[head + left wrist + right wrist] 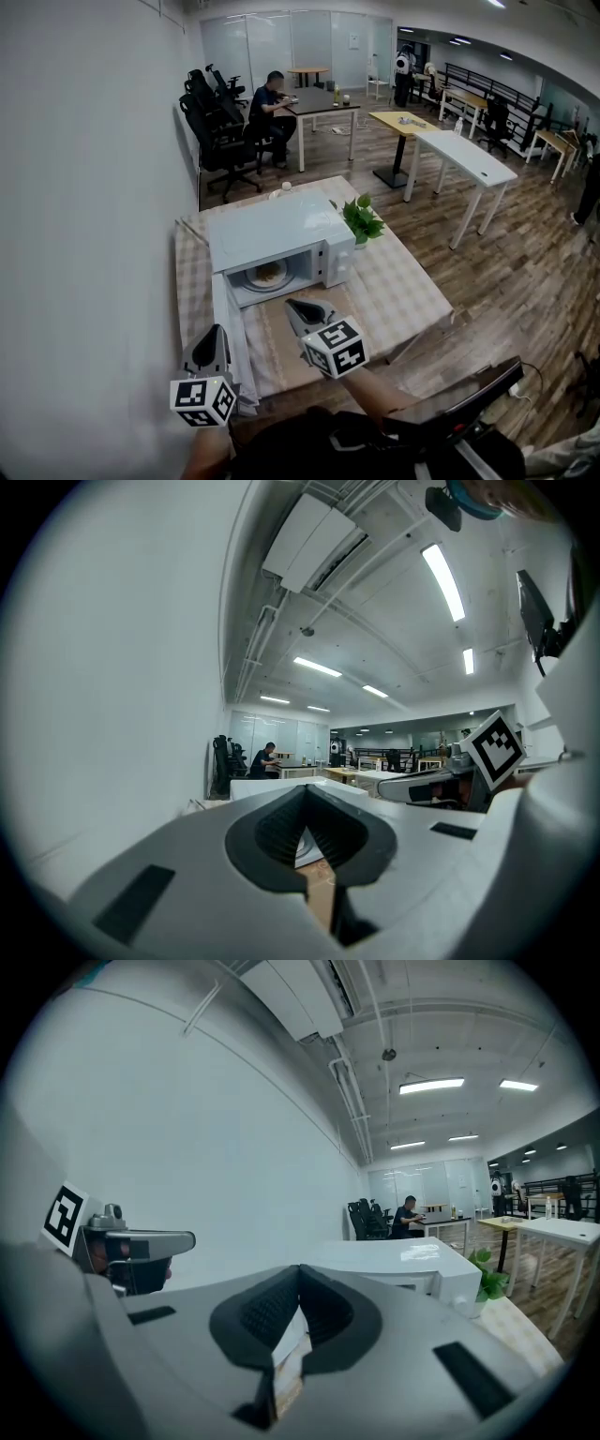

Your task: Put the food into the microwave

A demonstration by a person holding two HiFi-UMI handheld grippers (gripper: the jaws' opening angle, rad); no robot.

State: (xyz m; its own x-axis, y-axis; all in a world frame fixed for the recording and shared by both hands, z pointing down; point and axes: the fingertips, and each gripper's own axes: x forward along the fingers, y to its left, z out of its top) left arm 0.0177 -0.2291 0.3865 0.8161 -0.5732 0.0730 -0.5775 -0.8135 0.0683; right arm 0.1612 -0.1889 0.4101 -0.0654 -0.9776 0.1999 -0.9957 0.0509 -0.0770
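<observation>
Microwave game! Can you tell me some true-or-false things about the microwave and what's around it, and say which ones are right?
1. The microwave stands open. True.
2. The food lies on the table, outside the microwave. False: it sits on a plate inside the microwave.
3. A green plant stands right beside the microwave. True.
4. The right gripper is holding the plate. False: it is shut on nothing and held in front of the microwave, apart from it.
5. The left gripper is wide open. False: it is shut, with nothing in it.
6. A person sits at a table far at the back of the room. True.
</observation>
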